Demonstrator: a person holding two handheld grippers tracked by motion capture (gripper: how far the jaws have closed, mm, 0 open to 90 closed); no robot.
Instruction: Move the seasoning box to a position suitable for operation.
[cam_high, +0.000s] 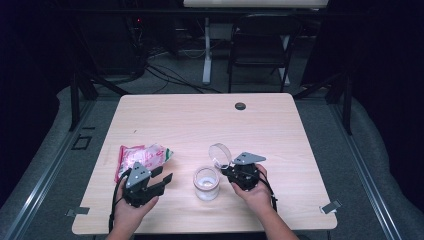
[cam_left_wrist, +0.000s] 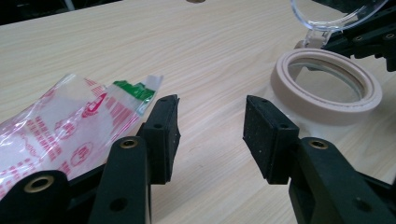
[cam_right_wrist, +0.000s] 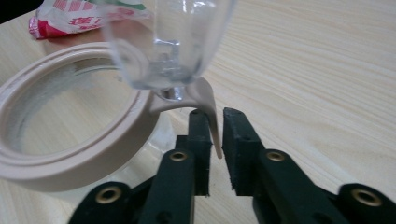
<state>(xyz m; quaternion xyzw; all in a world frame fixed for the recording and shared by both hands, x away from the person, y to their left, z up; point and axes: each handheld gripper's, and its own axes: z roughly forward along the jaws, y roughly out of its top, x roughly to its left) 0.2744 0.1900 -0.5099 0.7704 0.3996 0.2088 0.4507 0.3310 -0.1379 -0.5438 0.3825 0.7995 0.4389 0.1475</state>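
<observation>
A clear jar (cam_high: 206, 184) with a beige rim ring (cam_left_wrist: 327, 100) (cam_right_wrist: 70, 163) stands near the table's front middle. Its hinged clear lid (cam_high: 220, 154) (cam_right_wrist: 173, 42) is tipped up and open. My right gripper (cam_high: 229, 171) (cam_right_wrist: 215, 121) reaches in from the jar's right. The lid's beige tab (cam_right_wrist: 211, 105) sits between its narrowly parted jaws, with a sliver of gap beside it. A red-and-white printed plastic bag (cam_high: 142, 157) (cam_left_wrist: 70, 126) lies at the left. Just in front of the bag my left gripper (cam_high: 162, 176) (cam_left_wrist: 212, 126) is open, with nothing between its pads.
A small black disc (cam_high: 240, 106) lies near the table's far edge. Beyond the table stands a dark chair (cam_high: 260, 45), with cables on the floor. Metal clips (cam_high: 331, 206) sit at the front corners. Bare wood (cam_high: 200, 125) stretches between the jar and the far edge.
</observation>
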